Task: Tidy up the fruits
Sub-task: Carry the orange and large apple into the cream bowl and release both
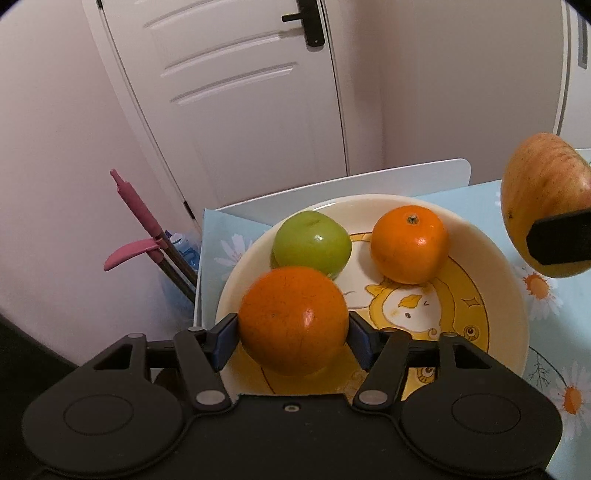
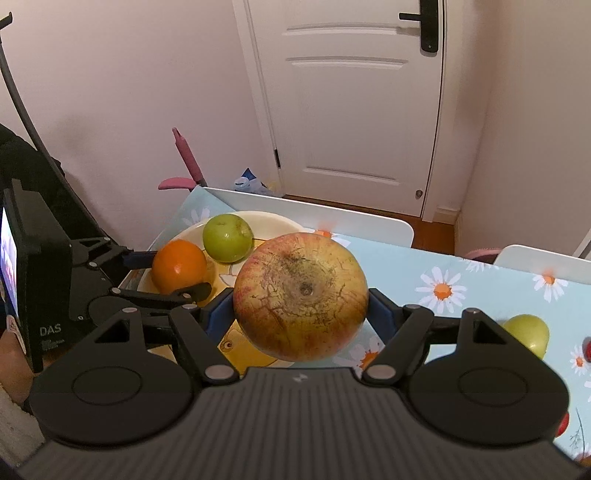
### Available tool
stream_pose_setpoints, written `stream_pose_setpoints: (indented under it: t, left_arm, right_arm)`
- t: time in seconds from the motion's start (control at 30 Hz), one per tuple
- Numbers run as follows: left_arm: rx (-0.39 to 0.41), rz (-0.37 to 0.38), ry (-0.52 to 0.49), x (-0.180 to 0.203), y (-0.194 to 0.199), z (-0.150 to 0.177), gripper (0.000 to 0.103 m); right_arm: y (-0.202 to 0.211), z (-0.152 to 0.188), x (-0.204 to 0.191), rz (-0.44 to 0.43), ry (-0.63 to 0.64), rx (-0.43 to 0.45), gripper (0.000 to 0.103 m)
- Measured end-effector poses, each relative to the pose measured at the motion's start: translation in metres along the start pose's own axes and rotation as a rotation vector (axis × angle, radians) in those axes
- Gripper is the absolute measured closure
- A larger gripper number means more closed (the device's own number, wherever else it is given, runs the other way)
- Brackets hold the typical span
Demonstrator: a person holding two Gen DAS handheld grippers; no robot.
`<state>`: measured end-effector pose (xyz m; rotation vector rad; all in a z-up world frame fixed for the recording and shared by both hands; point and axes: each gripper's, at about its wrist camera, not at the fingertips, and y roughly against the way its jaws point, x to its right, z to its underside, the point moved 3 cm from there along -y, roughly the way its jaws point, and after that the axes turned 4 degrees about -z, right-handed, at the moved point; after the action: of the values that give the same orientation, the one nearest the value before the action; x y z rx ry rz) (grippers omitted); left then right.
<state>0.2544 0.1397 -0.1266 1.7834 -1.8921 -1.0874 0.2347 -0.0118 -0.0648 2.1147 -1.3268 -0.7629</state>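
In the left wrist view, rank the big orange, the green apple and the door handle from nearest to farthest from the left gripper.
1. Big orange, between the left gripper's jaws.
2. Green apple, behind it on the plate.
3. Black door handle, top, far back.

glossy ceramic plate (image 1: 502,280), shiny smooth orange (image 1: 291,317), rough cracked apple (image 2: 301,301), matt black plastic grippers.

Right claw (image 2: 301,314) clamping a russeted apple (image 2: 301,295) above floral tablecloth (image 2: 480,291), plate (image 2: 273,219) of fruit behind

text: "DAS" | on: black housing of left gripper (image 2: 195,291) | smaller print below: unreadable
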Motion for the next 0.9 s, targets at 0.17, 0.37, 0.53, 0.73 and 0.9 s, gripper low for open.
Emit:
stream_pose_setpoints:
  t: [0.17, 0.37, 0.53, 0.73, 0.9]
  left_arm:
    - [0.066, -0.009, 0.023, -0.006, 0.028, -0.004, 0.005]
    - [0.062, -0.031, 0.065, -0.011, 0.055, 0.007, 0.004]
    - [0.043, -0.049, 0.109, -0.015, 0.075, 0.021, 0.002]
    - [0.031, -0.083, 0.131, -0.015, 0.089, 0.035, 0.001]
    - [0.034, -0.090, 0.155, -0.018, 0.096, 0.043, 0.001]
  right_arm:
    - [0.007, -0.004, 0.001, -0.010, 0.023, 0.002, 0.013]
    - [0.010, -0.006, -0.003, -0.035, 0.072, -0.011, 0.013]
    - [0.003, -0.007, -0.009, -0.063, 0.108, -0.024, 0.013]
    - [-0.017, -0.001, -0.021, -0.081, 0.151, -0.064, 0.013]
    - [-0.040, 0.007, -0.031, -0.085, 0.197, -0.090, 0.013]
